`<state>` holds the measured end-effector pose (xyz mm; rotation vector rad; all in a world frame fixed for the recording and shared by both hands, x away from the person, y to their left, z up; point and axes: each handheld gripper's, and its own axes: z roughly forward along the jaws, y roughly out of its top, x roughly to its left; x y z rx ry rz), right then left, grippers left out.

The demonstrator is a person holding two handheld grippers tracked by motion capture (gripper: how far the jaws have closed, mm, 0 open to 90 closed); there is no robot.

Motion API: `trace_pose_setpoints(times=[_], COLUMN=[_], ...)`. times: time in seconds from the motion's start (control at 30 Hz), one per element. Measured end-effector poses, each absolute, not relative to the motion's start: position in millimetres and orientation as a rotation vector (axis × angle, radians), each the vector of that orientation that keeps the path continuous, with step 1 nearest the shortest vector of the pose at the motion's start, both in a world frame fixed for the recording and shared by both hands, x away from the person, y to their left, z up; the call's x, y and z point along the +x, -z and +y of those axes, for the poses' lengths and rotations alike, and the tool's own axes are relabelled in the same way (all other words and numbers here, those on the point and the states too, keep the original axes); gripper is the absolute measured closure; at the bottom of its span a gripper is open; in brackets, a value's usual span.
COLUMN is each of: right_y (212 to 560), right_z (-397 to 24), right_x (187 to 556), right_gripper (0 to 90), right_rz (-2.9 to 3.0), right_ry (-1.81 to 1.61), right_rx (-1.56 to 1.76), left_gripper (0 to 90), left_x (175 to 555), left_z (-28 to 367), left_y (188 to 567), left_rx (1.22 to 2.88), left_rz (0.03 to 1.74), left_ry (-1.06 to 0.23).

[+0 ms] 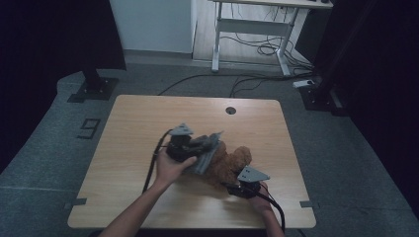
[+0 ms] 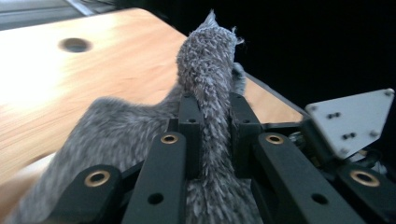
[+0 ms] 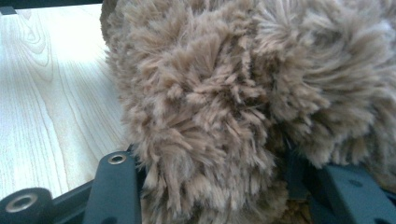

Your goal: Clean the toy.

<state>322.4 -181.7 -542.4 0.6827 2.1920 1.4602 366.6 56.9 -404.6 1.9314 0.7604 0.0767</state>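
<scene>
Grey carpet surrounds the wooden table [image 1: 148,197], and a white desk frame [image 1: 257,29] with loose cables stands far behind it, beside dark curtains. On the table top, near its front edge and a little right of the middle, lies the brown plush toy [image 1: 232,165], a thick, shaggy lump. Over its left part hangs the grey fleece cloth [image 1: 207,150], a flat piece (perhaps a small blanket or garment for the toy) that slopes from the left gripper down to the table.

The left gripper [image 1: 190,145] is held above the table at the toy's left side. In the left gripper view its jaws stand pressed together on a fold of the grey cloth [image 2: 205,93], which rises between them and spreads out to the left.

The right gripper [image 1: 237,187] sits low at the near side of the toy. In the right gripper view the brown fur [image 3: 210,107] bulges between the jaws, which are about half apart and appear to squeeze the soft body, keeping it steady.

As for progress, the work seems to be in the middle: both things are gripped, and the cloth is lifted partly clear of the toy. Whether it is being put on or pulled off cannot be told, but it is not yet fully around the toy nor fully away.
</scene>
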Motion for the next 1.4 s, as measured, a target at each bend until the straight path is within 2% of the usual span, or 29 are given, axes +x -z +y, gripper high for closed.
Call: trace_pose_setpoints(times=[0.2,0.37,0.43,0.5,0.63,0.93,1.03,1.2,1.4], right_y=[545,545,545,545,545,544,545,544,544], right_z=[-185,-184,-184,-183,-181,-180,-181,-179,-179], right_x=[323,322,322,322,322,321,321,321,321], right_gripper=[46.1,46.1,46.2,46.2,46.7,47.3,47.5,47.7,47.7], right_rz=[2.192,2.19,2.189,2.194,2.201,2.197,2.194,2.189,2.187], right_ry=[-1.477,-1.472,-1.472,-1.462,-1.447,-1.43,-1.437,-1.43,-1.429], right_rx=[0.693,0.69,0.69,0.689,0.678,0.664,0.671,0.662,0.665], left_gripper=[78.7,78.6,78.5,78.4,78.8,79.0,79.1,79.0,78.9], left_x=[367,369,373,378,378,386,395,399,399], left_z=[4,-21,-26,-25,-18,25,52,97,140], left_y=[405,419,429,438,436,430,431,433,426], left_rx=[1.975,2.049,2.107,2.114,2.123,2.079,2.071,1.983,1.914], left_rz=[0.674,0.681,0.698,0.722,0.737,0.84,0.905,0.954,1.009], left_ry=[0.007,-0.003,-0.043,-0.022,-0.065,-0.138,-0.174,-0.119,-0.168])
